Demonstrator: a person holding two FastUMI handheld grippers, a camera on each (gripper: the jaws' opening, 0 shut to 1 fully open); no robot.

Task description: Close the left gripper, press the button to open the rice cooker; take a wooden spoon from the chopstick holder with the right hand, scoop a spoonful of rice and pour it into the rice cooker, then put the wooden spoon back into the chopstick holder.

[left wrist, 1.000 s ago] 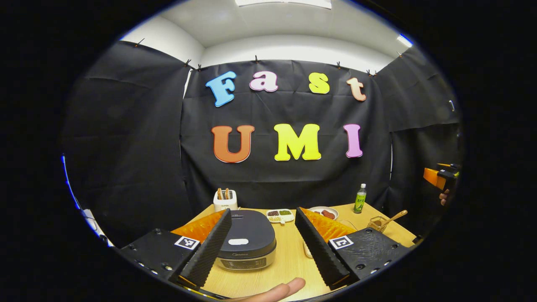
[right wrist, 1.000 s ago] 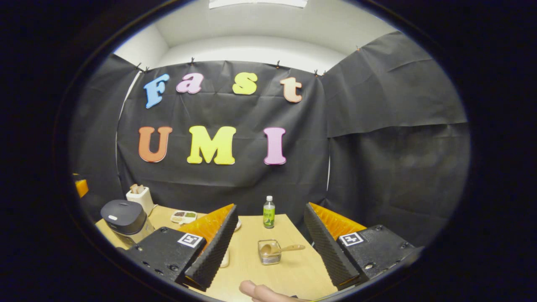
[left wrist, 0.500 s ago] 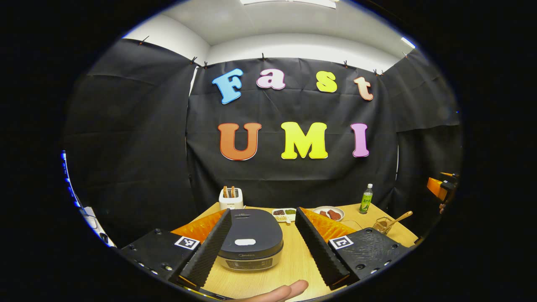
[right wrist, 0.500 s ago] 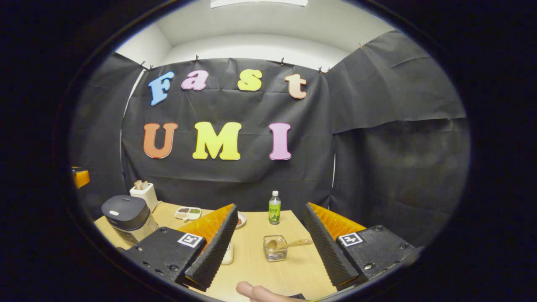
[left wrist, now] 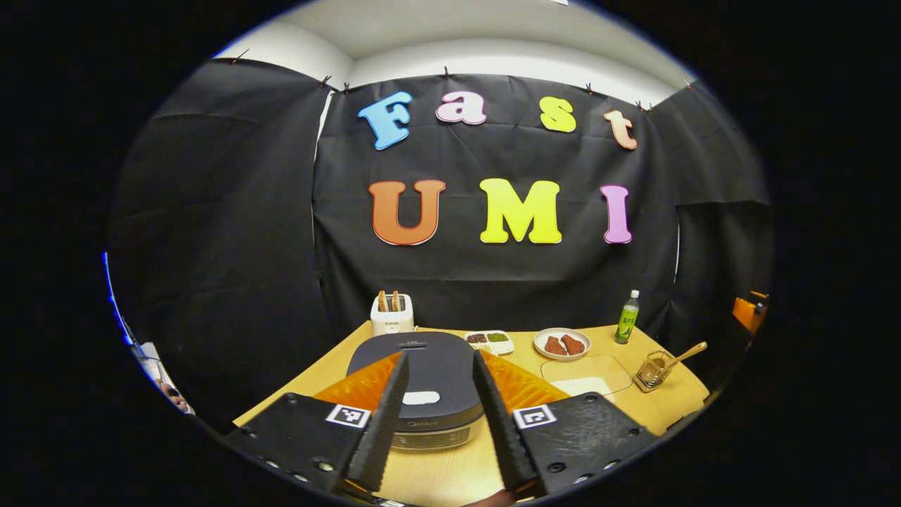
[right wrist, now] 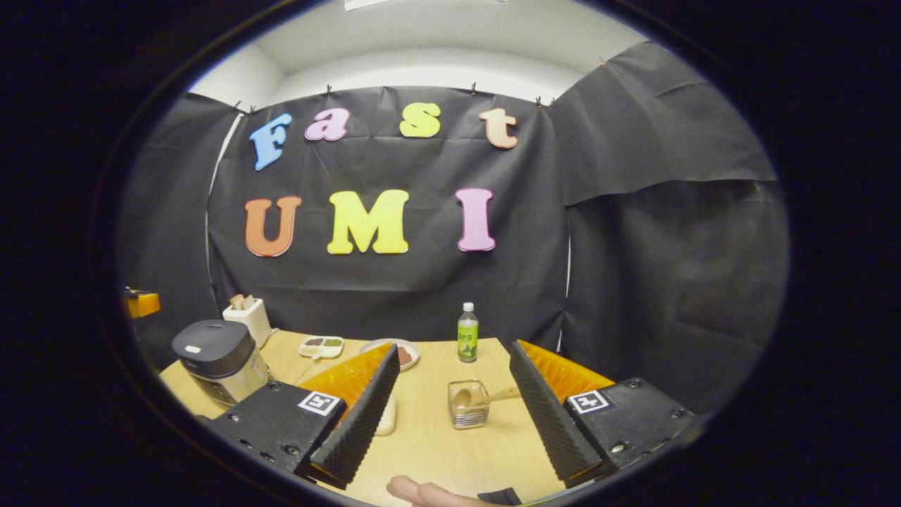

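Starting out, we have the left tongs (left wrist: 438, 415) narrowed since a second ago but not shut, holding nothing, above the closed rice cooker (left wrist: 422, 384) and its button (left wrist: 421, 398). Our right tongs (right wrist: 450, 408) gape empty before the wooden spoon (right wrist: 486, 398) in the chopstick holder (right wrist: 467, 408).

Shut dark rice cooker (left wrist: 429, 380), spoon (right wrist: 486, 398) in holder (right wrist: 467, 414)

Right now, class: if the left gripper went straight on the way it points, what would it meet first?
Probably the rice cooker: the left gripper frames its closed lid between partly closed fingers, the white button near the middle. Depth is unclear.
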